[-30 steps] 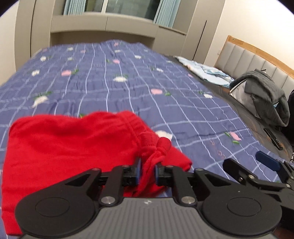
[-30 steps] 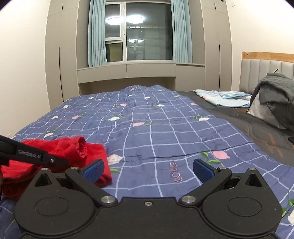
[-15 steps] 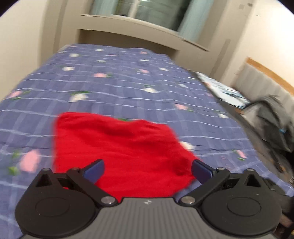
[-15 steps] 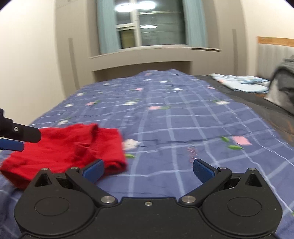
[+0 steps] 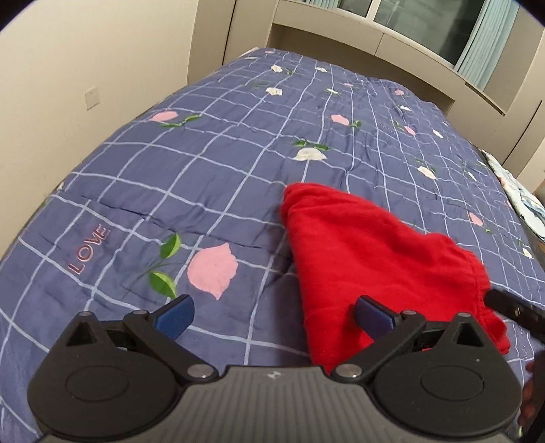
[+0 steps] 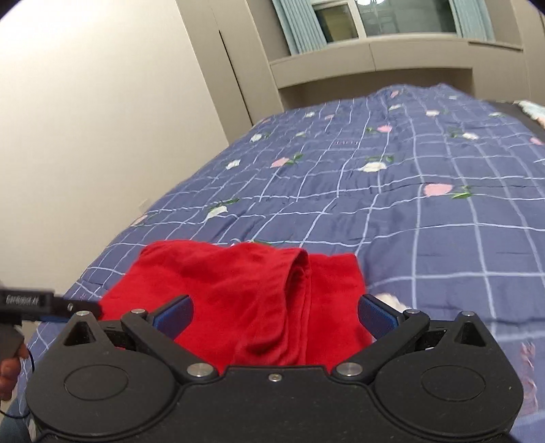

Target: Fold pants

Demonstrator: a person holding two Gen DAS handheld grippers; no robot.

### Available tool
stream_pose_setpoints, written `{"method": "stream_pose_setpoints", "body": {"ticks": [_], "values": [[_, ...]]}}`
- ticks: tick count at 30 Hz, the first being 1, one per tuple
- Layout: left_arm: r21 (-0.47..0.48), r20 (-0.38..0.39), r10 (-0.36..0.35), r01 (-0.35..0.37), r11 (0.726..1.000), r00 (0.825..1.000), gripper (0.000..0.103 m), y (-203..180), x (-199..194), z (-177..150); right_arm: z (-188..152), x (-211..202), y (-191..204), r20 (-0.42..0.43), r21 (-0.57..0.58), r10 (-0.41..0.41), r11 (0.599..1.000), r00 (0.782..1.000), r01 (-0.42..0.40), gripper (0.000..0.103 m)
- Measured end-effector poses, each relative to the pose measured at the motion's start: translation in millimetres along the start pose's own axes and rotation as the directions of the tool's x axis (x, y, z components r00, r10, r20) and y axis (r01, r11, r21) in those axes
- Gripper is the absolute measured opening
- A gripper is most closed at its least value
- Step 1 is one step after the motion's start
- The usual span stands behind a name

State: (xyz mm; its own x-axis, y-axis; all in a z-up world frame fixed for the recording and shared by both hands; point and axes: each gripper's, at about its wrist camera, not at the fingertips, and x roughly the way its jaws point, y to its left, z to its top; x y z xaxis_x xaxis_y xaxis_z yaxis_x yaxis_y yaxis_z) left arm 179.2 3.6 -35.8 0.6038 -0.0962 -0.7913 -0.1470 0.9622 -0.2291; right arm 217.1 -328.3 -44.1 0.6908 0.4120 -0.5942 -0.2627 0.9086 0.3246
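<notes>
The red pants (image 5: 374,259) lie folded into a compact bundle on the blue checked quilt (image 5: 204,163). My left gripper (image 5: 272,315) is open and empty, hovering at the bundle's left edge, its right pad over the red cloth. In the right wrist view the pants (image 6: 245,289) lie straight ahead with a thick fold ridge down the middle. My right gripper (image 6: 275,315) is open and empty, its jaws spread just above the near edge of the bundle. The left gripper's finger (image 6: 51,303) shows at the left of that view.
The quilt (image 6: 425,177) covers the bed with flower prints and a "LOVE" patch (image 5: 90,248). A beige wall (image 6: 102,119) runs along the bed's left side. Built-in cabinets and a window (image 6: 391,20) stand at the far end.
My left gripper has let go of the pants' drawstring, opened, and swung left. My right gripper has moved left over the pants. The pants now lie flat in a bundle.
</notes>
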Motion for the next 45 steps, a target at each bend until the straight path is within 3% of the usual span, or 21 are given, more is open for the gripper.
{"method": "stream_pose_setpoints", "body": {"ticks": [7, 20, 31, 35, 42, 45], "values": [[0.017, -0.026, -0.010, 0.010, 1.000, 1.000, 0.102, -2.9, 13.0, -8.0, 1.8, 29.7, -25.7, -0.107, 0.099, 0.102, 0.991, 0.989, -0.092, 0.103], [0.049, -0.040, 0.002, 0.000, 0.999, 0.999, 0.102, -6.1, 18.8, -21.0, -21.1, -8.1, -18.8, -0.087, 0.168, 0.211, 0.966, 0.973, -0.195, 0.103], [0.057, -0.037, 0.003, -0.001, 0.998, 0.999, 0.102, -5.9, 16.4, -24.0, -21.6, -23.0, -8.8, -0.061, 0.192, 0.259, 0.951, 0.964, -0.243, 0.102], [0.058, -0.037, 0.001, 0.001, 0.998, 0.999, 0.102, -5.6, 15.8, -24.9, -26.3, -15.5, -7.7, -0.107, 0.180, 0.203, 0.967, 0.973, -0.182, 0.102], [0.057, -0.035, 0.003, -0.001, 0.998, 0.999, 0.102, -5.7, 15.4, -26.3, -21.2, 1.4, -14.5, -0.116, 0.216, 0.246, 0.952, 0.962, -0.217, 0.103], [0.066, -0.037, 0.003, 0.000, 0.998, 0.999, 0.102, -6.1, 14.6, -26.4, -9.0, 12.7, -12.1, -0.115, 0.217, 0.257, 0.949, 0.959, -0.229, 0.097]]}}
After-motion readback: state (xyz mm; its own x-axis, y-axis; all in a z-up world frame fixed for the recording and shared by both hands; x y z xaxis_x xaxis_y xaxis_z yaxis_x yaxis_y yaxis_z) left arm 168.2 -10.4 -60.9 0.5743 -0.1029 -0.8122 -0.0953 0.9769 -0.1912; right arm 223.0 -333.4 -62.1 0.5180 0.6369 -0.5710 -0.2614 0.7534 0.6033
